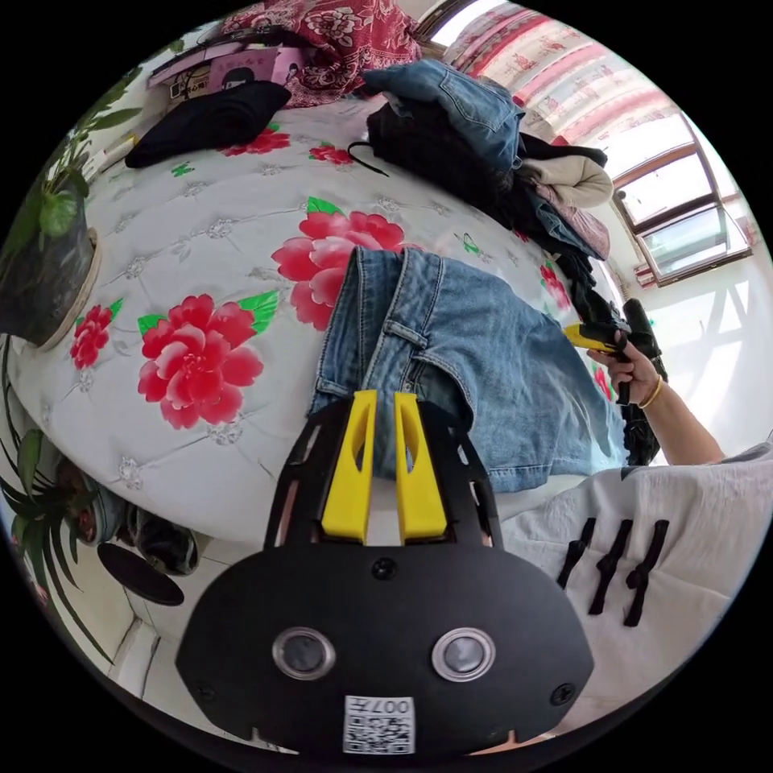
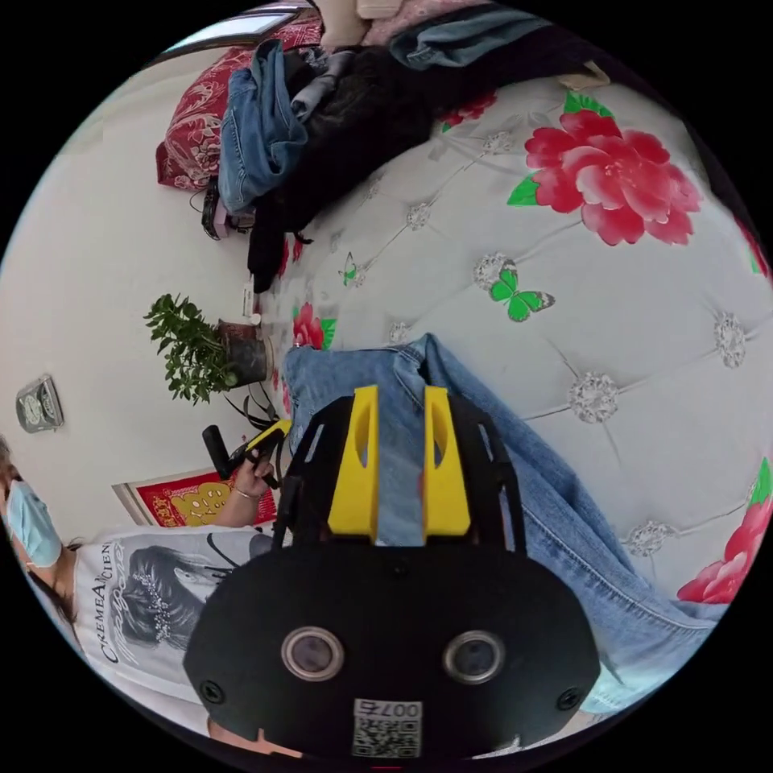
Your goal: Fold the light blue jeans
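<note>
Jeans (image 1: pixel 483 370) lie on the bed (image 1: pixel 201 266), near the edge closest to us, on a white quilted cover printed with red flowers.

Left gripper (image 1: pixel 385 419): jaws a narrow slot apart, denim between them at the waistband end. We cannot tell whether they actually pinch it. Right gripper (image 2: pixel 400 439): same picture, narrow gap, pale denim showing through it; grip unconfirmed.

We judge each gripper sits at one end of the garment so the cloth can be lifted and brought over on itself.

The jeans are light blue, washed pale, with a belt loop and seam visible near the waist. They already lie doubled lengthwise, one leg over the other, mostly flat with soft wrinkles.

A heap of other clothes (image 1: pixel 483 137) sits further back on the bed.
</note>
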